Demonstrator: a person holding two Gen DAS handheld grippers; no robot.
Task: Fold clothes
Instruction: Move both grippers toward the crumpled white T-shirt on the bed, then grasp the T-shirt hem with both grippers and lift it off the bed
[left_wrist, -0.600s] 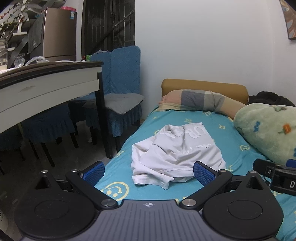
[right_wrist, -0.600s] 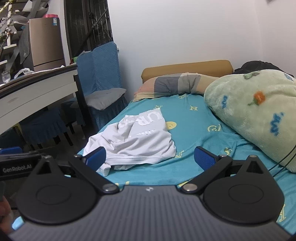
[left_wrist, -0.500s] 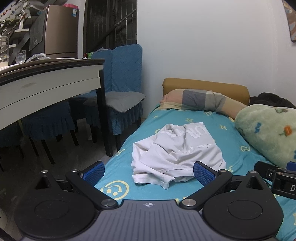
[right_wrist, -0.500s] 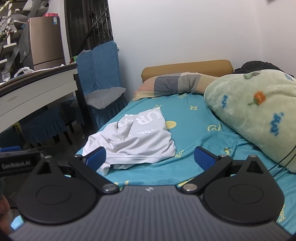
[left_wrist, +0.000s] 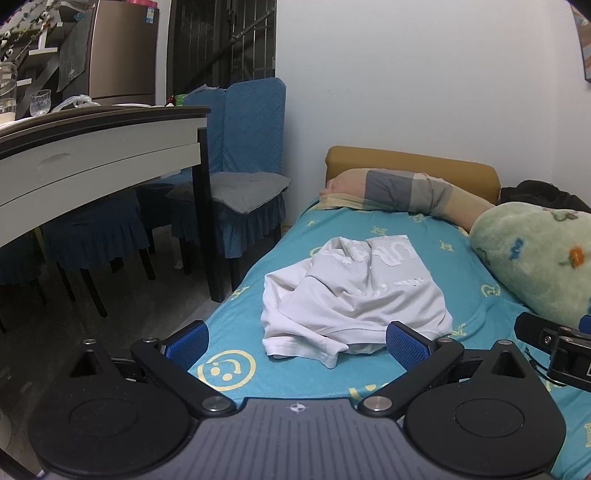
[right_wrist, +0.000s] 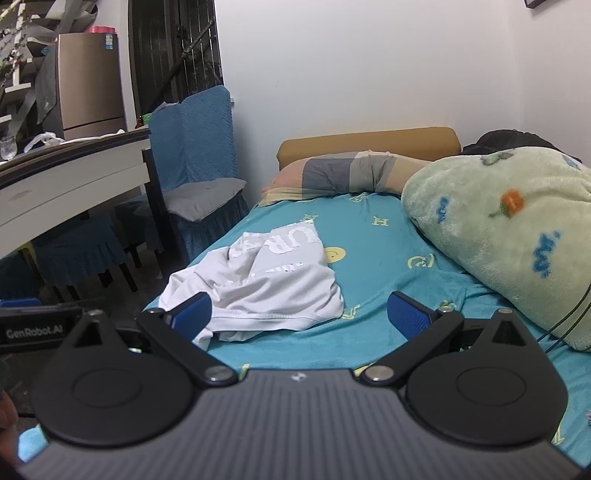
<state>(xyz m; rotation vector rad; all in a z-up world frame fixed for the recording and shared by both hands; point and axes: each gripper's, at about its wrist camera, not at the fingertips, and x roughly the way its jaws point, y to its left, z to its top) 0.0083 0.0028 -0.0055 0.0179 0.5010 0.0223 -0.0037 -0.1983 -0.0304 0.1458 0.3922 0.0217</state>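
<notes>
A crumpled white T-shirt (left_wrist: 351, 295) with pale lettering lies on the teal bed sheet (left_wrist: 406, 229), near the bed's left edge. It also shows in the right wrist view (right_wrist: 269, 284). My left gripper (left_wrist: 297, 343) is open and empty, held just short of the shirt's near hem. My right gripper (right_wrist: 301, 314) is open and empty, to the right of the left one; its left finger overlaps the shirt's near corner in view. The right gripper's body shows in the left wrist view (left_wrist: 554, 347).
A green plush blanket (right_wrist: 509, 240) is heaped on the bed's right side. A striped pillow (left_wrist: 402, 192) lies at the headboard. A white table (left_wrist: 92, 158) and blue-covered chairs (left_wrist: 243, 177) stand left of the bed.
Both grippers have lowered and eased slightly toward the shirt. The shirt has not moved and both stay open.
</notes>
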